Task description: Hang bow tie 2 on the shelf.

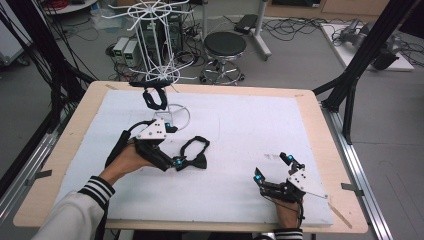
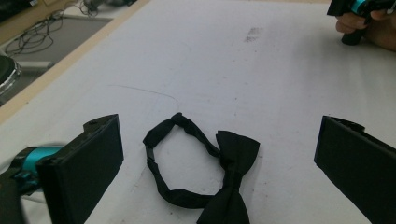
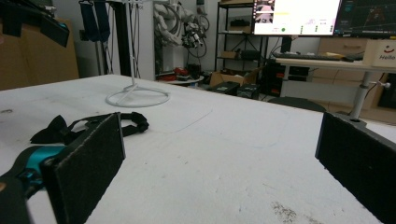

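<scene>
Left gripper view looks down between two black jaws standing wide apart, gripping nothing, with a black bow tie (image 2: 205, 172) lying flat on the white worktop cover (image 2: 233, 70) between them and a little ahead. Its strap forms a closed loop to the left of the bow, and the bow's lower wing runs off the bottom edge of that view. From the high view, the left gripper (image 1: 172, 145) hovers just beside the bow tie (image 1: 195, 155), the person's left hand (image 1: 125, 162) wrapped round its handle, a striped cuff behind it.

Right gripper view shows its own jaws likewise spread wide and empty, low over the cover, with the bow tie (image 3: 84, 126) well off to the left. In the high view the right gripper (image 1: 272, 167) sits near the front right of the worktop (image 1: 320, 125), well apart from the tie, held by the right hand (image 1: 287, 210).

Beyond the left gripper stands a white wire display stand (image 1: 160, 45), its ring base (image 3: 137, 97) resting on the cover, with another black bow tie (image 1: 155, 97) hanging from it.
</scene>
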Tool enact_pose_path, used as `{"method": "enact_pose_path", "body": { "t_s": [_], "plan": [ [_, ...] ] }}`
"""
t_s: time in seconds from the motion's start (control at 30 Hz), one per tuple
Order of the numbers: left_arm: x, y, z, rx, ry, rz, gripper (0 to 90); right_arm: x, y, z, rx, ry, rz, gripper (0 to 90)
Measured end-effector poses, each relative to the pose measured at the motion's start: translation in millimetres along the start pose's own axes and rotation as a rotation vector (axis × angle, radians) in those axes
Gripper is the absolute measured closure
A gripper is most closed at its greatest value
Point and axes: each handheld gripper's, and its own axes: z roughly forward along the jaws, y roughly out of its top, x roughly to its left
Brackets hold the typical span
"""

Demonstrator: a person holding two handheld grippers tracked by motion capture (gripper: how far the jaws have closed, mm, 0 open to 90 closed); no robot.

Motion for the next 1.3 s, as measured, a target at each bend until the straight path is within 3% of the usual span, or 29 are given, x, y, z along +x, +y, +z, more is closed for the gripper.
{"method": "enact_pose_path", "body": {
  "t_s": [0.33,0.47,0.67,0.97,1.03,1.3],
  "plan": [
    [-3.3,-0.1,24.1,0.086,-0.043,0.022,1.7,0.1,0.0,-0.1,0.0,-0.004,0.002,0.6],
    [-3.6,-1.6,31.2,0.146,-0.075,0.035,1.7,0.1,0.0,-0.2,0.0,-0.003,0.004,0.6],
    [-5.1,0.4,37.4,0.185,-0.082,0.051,1.7,-0.3,-0.1,0.1,-0.003,-0.002,0.004,0.6],
    [-5.6,-6.7,46.9,0.281,-0.098,0.059,1.8,0.2,0.0,-0.3,0.001,-0.003,0.009,0.6],
    [-5.3,-7.6,48.6,0.305,-0.106,0.077,2.6,0.2,0.0,-0.3,0.001,-0.003,0.01,0.6],
    [-6.4,-6.2,56.7,0.379,-0.123,0.067,2.6,0.0,-0.1,-0.2,0.0,-0.002,0.009,0.7]
  ]
}}
